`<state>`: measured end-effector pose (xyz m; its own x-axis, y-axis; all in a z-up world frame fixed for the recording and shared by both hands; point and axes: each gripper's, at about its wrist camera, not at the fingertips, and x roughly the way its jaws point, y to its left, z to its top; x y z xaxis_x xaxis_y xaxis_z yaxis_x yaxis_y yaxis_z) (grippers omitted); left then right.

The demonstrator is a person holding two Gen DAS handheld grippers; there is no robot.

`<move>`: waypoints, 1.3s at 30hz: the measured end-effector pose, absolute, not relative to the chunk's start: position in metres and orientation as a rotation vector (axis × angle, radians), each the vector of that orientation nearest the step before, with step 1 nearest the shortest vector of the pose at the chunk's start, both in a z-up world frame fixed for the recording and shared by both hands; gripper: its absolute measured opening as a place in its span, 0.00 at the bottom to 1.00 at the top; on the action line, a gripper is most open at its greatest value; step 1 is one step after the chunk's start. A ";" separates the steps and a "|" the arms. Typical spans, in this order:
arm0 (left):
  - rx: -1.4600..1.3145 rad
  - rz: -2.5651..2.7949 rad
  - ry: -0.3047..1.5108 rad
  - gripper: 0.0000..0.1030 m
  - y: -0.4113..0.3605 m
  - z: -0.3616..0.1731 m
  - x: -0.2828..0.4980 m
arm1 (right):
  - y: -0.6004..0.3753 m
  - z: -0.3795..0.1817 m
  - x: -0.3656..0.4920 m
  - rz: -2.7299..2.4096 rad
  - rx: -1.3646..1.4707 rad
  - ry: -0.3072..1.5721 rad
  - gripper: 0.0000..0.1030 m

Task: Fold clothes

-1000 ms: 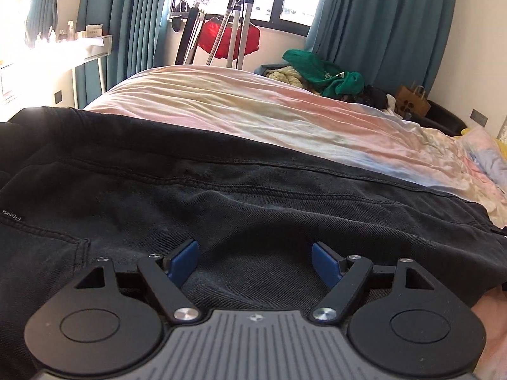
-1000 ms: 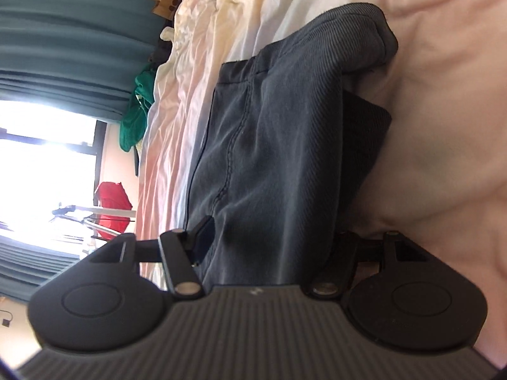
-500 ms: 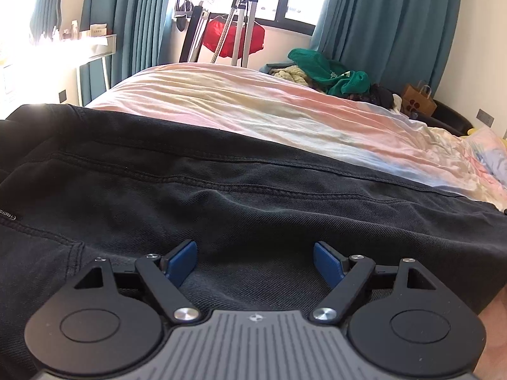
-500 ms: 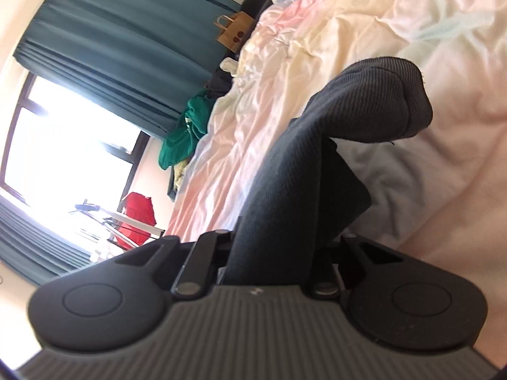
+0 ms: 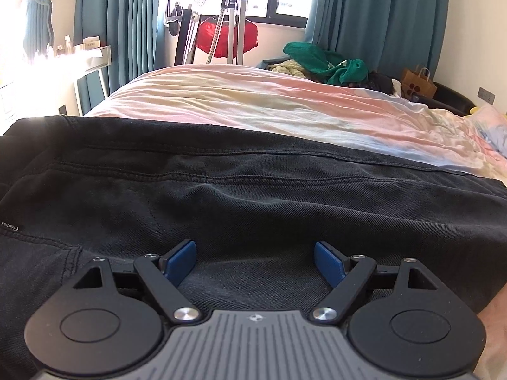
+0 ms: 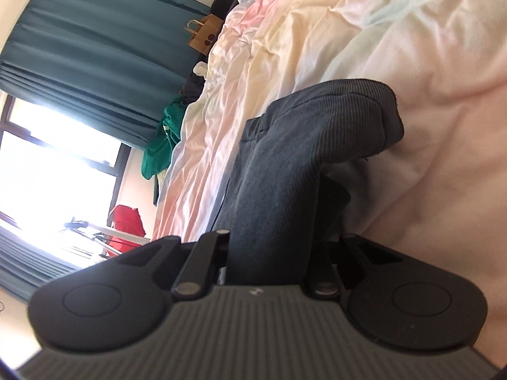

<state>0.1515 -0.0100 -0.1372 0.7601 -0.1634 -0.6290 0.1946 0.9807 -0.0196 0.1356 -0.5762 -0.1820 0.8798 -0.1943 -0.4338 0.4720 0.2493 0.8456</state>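
Black jeans (image 5: 221, 196) lie spread across the near part of the bed, seams running left to right. My left gripper (image 5: 253, 259) is open, its blue pads (image 5: 179, 258) resting low over the jeans with nothing between them. In the right wrist view my right gripper (image 6: 272, 253) is shut on the leg end of the jeans (image 6: 294, 158), lifting the cloth off the bed so that it hangs in a fold. The fabric hides the right gripper's pads.
The bed sheet (image 5: 269, 104) is pastel pink and yellow and wrinkled. A green clothes pile (image 5: 329, 65) and a paper bag (image 5: 418, 82) lie at the far side. A clothes rack with a red item (image 5: 226, 36) stands by the window.
My right gripper has closed on the jeans leg and raised it, bunching the cloth. My left gripper has stayed open and shifted only slightly over the jeans.
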 end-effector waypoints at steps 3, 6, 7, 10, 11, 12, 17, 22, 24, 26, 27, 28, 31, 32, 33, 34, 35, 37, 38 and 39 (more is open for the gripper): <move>0.123 -0.201 0.681 0.82 -0.018 -0.143 0.149 | -0.571 -0.173 0.137 -0.470 1.176 0.276 0.17; 0.117 -0.212 0.687 0.82 -0.015 -0.143 0.151 | -0.566 -0.162 0.139 -0.478 1.098 0.292 0.17; 0.116 -0.216 0.690 0.82 -0.014 -0.143 0.151 | -0.564 -0.159 0.139 -0.481 1.083 0.294 0.17; 0.137 -0.232 0.699 0.82 -0.014 -0.144 0.153 | -0.560 -0.153 0.138 -0.490 1.050 0.298 0.17; 0.137 -0.235 0.703 0.82 -0.013 -0.144 0.154 | -0.559 -0.152 0.138 -0.494 1.039 0.300 0.17; 0.142 -0.236 0.704 0.82 -0.014 -0.145 0.154 | -0.558 -0.150 0.138 -0.497 1.025 0.302 0.17; 0.169 -0.235 0.699 0.82 -0.016 -0.148 0.154 | -0.547 -0.134 0.141 -0.501 0.901 0.310 0.17; 0.172 -0.237 0.698 0.82 -0.016 -0.149 0.154 | -0.545 -0.130 0.142 -0.506 0.854 0.318 0.17; 0.174 -0.237 0.699 0.82 -0.016 -0.149 0.154 | -0.545 -0.129 0.142 -0.508 0.851 0.319 0.17; 0.175 -0.236 0.699 0.82 -0.016 -0.149 0.155 | -0.542 -0.126 0.143 -0.510 0.827 0.318 0.17; 0.174 -0.236 0.700 0.82 -0.016 -0.149 0.155 | -0.540 -0.124 0.143 -0.511 0.812 0.315 0.17; 0.174 -0.235 0.700 0.82 -0.016 -0.149 0.155 | -0.538 -0.122 0.144 -0.512 0.803 0.313 0.17; 0.170 -0.235 0.701 0.82 -0.016 -0.149 0.155 | -0.535 -0.117 0.142 -0.511 0.786 0.307 0.17; 0.170 -0.236 0.701 0.82 -0.016 -0.149 0.156 | -0.534 -0.115 0.142 -0.511 0.780 0.304 0.17; 0.171 -0.238 0.700 0.82 -0.017 -0.150 0.156 | -0.534 -0.114 0.141 -0.512 0.776 0.307 0.17; 0.171 -0.238 0.701 0.82 -0.017 -0.150 0.156 | -0.534 -0.114 0.141 -0.513 0.774 0.312 0.17; 0.171 -0.239 0.701 0.82 -0.017 -0.150 0.157 | -0.533 -0.114 0.141 -0.515 0.769 0.317 0.17; 0.171 -0.240 0.703 0.82 -0.017 -0.150 0.157 | -0.532 -0.113 0.142 -0.518 0.746 0.324 0.17; 0.169 -0.241 0.704 0.82 -0.017 -0.149 0.157 | -0.530 -0.111 0.143 -0.520 0.724 0.326 0.17; 0.168 -0.242 0.705 0.82 -0.016 -0.149 0.157 | -0.527 -0.109 0.145 -0.521 0.698 0.328 0.17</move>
<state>0.1571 -0.0163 -0.1489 0.7357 -0.1629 -0.6574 0.2753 0.9587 0.0706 0.1448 -0.5269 -0.1088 0.8238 -0.3428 -0.4516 0.5555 0.6469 0.5224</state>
